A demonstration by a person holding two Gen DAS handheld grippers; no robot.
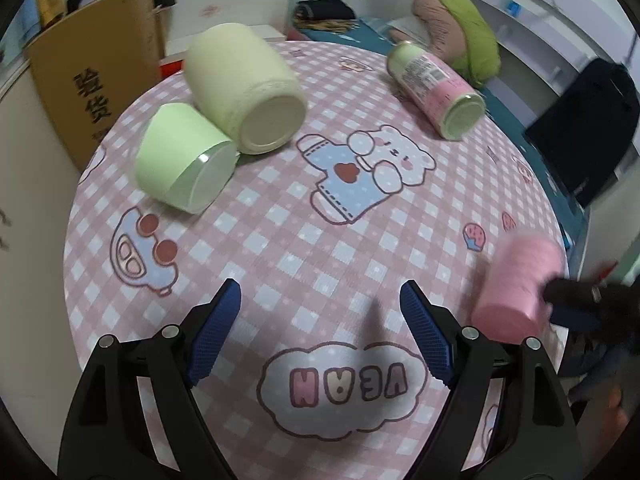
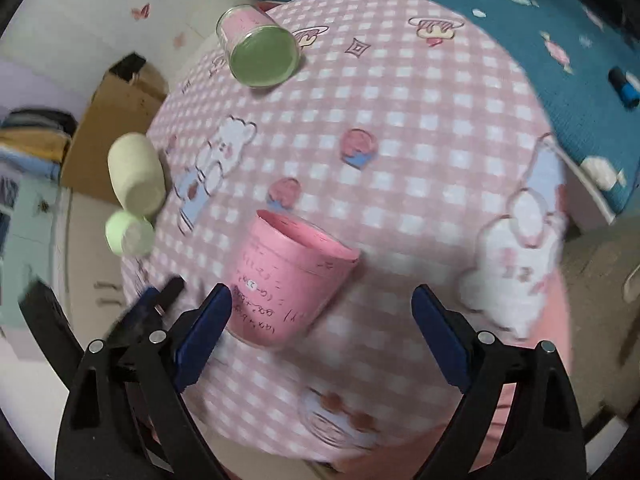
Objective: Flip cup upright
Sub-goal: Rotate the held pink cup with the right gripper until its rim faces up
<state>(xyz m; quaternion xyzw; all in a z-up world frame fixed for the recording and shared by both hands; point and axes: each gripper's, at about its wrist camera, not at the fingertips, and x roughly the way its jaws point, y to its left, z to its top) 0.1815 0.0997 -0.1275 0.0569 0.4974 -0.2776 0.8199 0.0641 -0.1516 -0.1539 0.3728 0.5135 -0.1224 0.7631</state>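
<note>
A pink cup [image 2: 286,280] lies tilted on the pink checked tablecloth [image 2: 400,120], its open mouth facing away from my right gripper [image 2: 322,312]. That gripper is open, its left finger [image 2: 204,324] beside the cup's base, jaws not closed on it. In the left wrist view the same pink cup [image 1: 520,280] is blurred at the right edge with the right gripper's dark fingers behind it. My left gripper [image 1: 320,312] is open and empty above the tablecloth [image 1: 320,220].
A cream cup [image 1: 244,92] and a light green cup [image 1: 180,156] lie on their sides, touching, at the table's left. A pink and green can [image 1: 436,88] lies at the far right. A cardboard box [image 1: 96,72] stands beyond the left edge. A bed [image 2: 520,20] lies behind.
</note>
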